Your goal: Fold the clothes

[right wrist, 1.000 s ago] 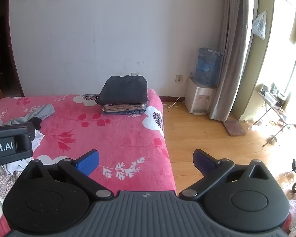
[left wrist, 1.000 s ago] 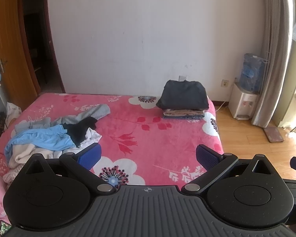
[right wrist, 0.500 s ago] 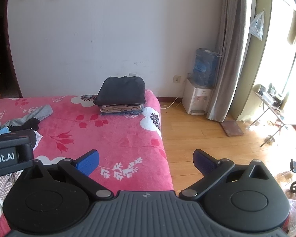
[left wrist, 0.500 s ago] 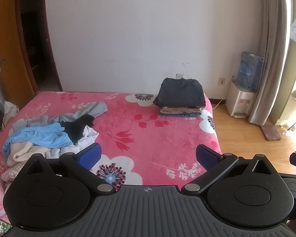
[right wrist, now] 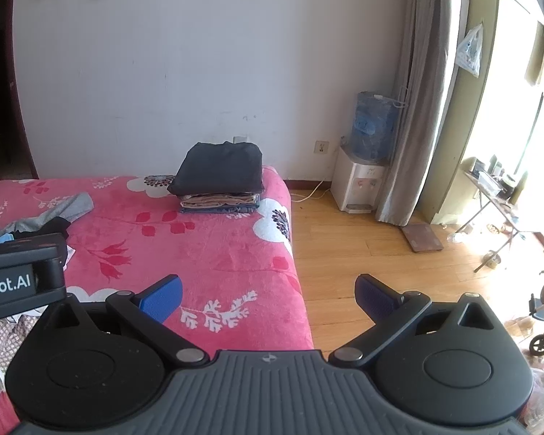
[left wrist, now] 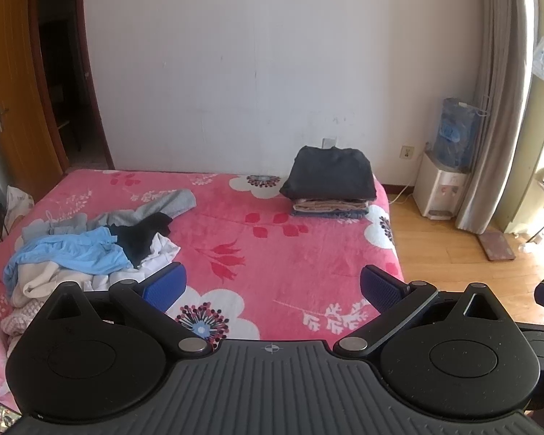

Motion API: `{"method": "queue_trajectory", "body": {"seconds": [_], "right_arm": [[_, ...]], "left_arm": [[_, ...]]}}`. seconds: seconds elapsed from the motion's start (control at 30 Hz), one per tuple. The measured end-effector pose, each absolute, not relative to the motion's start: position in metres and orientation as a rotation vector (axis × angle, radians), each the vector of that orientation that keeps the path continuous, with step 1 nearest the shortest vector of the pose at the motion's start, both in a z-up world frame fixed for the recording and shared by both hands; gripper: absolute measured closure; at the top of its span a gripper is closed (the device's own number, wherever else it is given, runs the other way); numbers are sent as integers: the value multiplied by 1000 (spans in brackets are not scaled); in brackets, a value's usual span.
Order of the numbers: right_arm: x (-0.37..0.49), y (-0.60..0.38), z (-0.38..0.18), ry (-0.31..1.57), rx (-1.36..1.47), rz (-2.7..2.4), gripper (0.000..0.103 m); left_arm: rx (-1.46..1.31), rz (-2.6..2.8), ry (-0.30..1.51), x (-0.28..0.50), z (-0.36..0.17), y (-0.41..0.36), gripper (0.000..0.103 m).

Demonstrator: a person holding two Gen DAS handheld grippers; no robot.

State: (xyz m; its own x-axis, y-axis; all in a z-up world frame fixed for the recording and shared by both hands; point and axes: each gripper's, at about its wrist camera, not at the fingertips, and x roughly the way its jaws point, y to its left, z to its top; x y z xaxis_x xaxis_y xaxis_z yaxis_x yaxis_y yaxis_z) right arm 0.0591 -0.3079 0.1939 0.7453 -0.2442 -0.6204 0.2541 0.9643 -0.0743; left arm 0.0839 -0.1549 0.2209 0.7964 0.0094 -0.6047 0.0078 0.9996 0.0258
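A loose heap of clothes [left wrist: 79, 250] lies on the left of the pink flowered bed [left wrist: 272, 246]: a light blue garment, a black one, a grey one and white pieces. A neat folded stack [left wrist: 330, 181] with a dark garment on top sits at the bed's far right corner, also seen as the folded stack [right wrist: 219, 177] in the right wrist view. My left gripper [left wrist: 272, 286] hovers open above the bed's near edge, holding nothing. My right gripper [right wrist: 268, 295] is open and empty over the bed's right edge and the floor. The left gripper's body [right wrist: 18, 275] shows at the right view's left side.
A white wall stands behind the bed. A water dispenser [right wrist: 362, 177] and a grey curtain [right wrist: 417, 108] stand to the right. Wooden floor [right wrist: 380, 253] runs along the bed's right side. A brown door [left wrist: 14, 108] is at the far left. A cluttered folding table [right wrist: 497, 195] is by the window.
Both views have pulled back and risen slightly, so the bed, heap and stack sit a bit lower and farther. Both grippers stay open and empty.
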Motion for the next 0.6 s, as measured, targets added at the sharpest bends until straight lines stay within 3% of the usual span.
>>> {"method": "queue_trajectory", "body": {"seconds": [0.6], "right_arm": [[57,-311,195,679,16,-281,0]], "left_arm": [[26,1,656,83,220,-156,0]]}}
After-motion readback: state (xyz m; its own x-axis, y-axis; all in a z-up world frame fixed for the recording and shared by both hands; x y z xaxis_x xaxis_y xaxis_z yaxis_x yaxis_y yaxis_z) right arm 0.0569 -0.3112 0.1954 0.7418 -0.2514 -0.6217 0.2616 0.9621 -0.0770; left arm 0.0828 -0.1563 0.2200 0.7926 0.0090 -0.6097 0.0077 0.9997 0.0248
